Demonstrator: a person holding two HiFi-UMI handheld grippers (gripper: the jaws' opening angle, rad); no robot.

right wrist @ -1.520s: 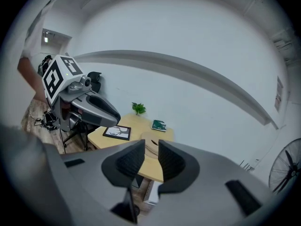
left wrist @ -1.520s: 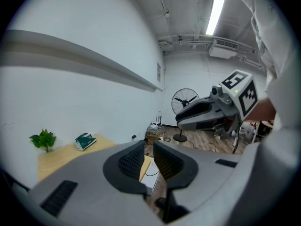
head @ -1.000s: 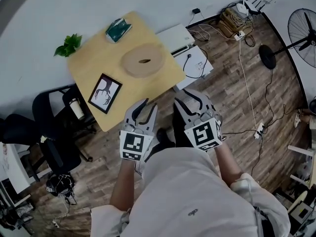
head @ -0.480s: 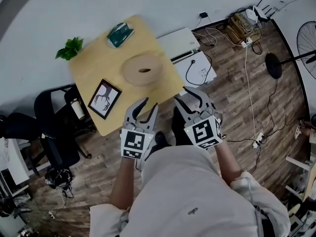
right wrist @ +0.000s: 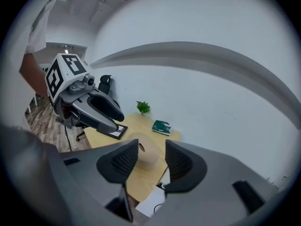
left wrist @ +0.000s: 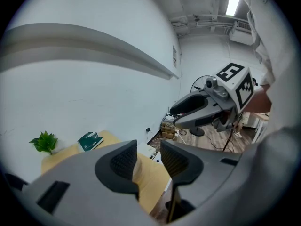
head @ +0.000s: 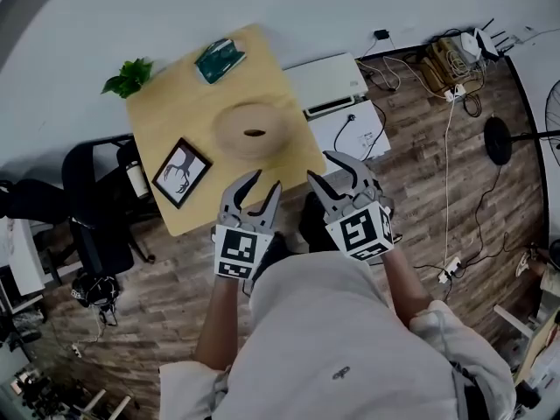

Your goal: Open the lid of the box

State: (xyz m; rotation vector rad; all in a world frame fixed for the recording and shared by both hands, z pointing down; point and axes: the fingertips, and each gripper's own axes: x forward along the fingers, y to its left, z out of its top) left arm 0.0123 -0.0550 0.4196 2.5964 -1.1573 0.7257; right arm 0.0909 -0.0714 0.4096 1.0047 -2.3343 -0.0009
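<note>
The round wooden box [head: 252,129] stands with its lid on, in the middle of a light wooden table [head: 179,116]. A dark slot marks the lid's top. Both grippers hover over the floor short of the table's near edge, apart from the box. My left gripper [head: 265,182] is open and its jaws have just been opening, with nothing between them. My right gripper [head: 321,168] is open wider, its jaws also just opening, and empty. The box [right wrist: 148,152] shows far off through the right gripper's [right wrist: 151,158] gap. It peeks between the left gripper's [left wrist: 148,158] pads as the box [left wrist: 136,167].
On the table lie a green book [head: 220,59], a small plant [head: 129,77] and a framed picture [head: 182,171]. A black chair [head: 96,230] stands left of the table. White boxes [head: 331,81], cables and a fan base [head: 499,140] sit on the wooden floor at the right.
Both grippers have come nearer to the table's near edge, and their jaws stand wider apart. The box has not moved.
</note>
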